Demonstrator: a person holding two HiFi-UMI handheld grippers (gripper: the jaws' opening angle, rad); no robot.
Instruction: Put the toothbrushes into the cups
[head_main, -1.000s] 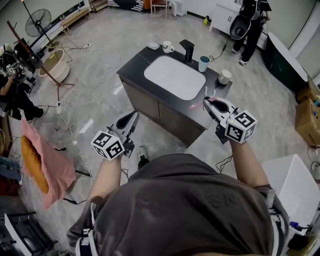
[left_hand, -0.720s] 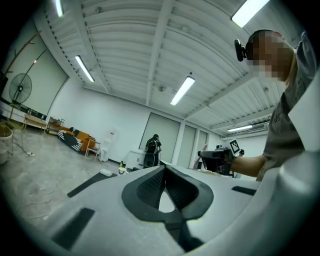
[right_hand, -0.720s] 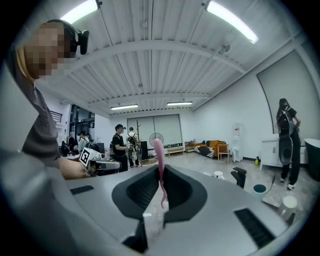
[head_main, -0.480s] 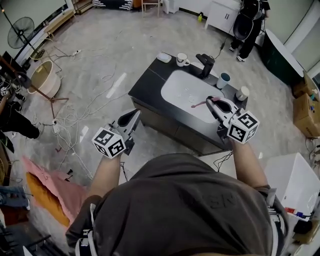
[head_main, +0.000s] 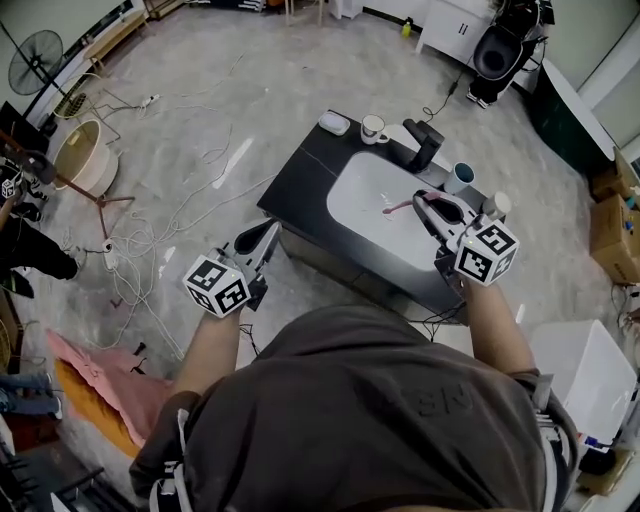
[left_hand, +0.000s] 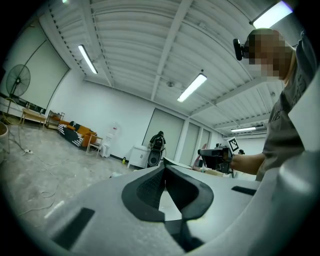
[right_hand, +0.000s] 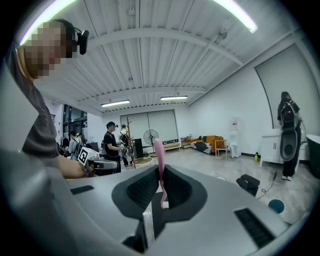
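Over the worktop (head_main: 300, 175) basin, right tongs (head_main: 427, 201) pinch a pink toothbrush (head_main: 400, 207), blue cup (head_main: 460, 177) near; left tongs (head_main: 271, 230) closed, empty, just off the worktop's front edge.

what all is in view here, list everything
counter: one, black, centre
sink: one, white, set in counter
faucet: one, black, behind sink
mug: one, white, counter's far edge
dish: one, white, left of mug
cups: two, blue and pale, counter's right end
toothbrush: one, pink, in right tool
fan: one, black, far left
tub: one, beige, floor at left
cables: several, pale, floor at left
cloth: one, pink and orange, bottom left
left tool: one, shut, empty
right tool: one, shut on toothbrush
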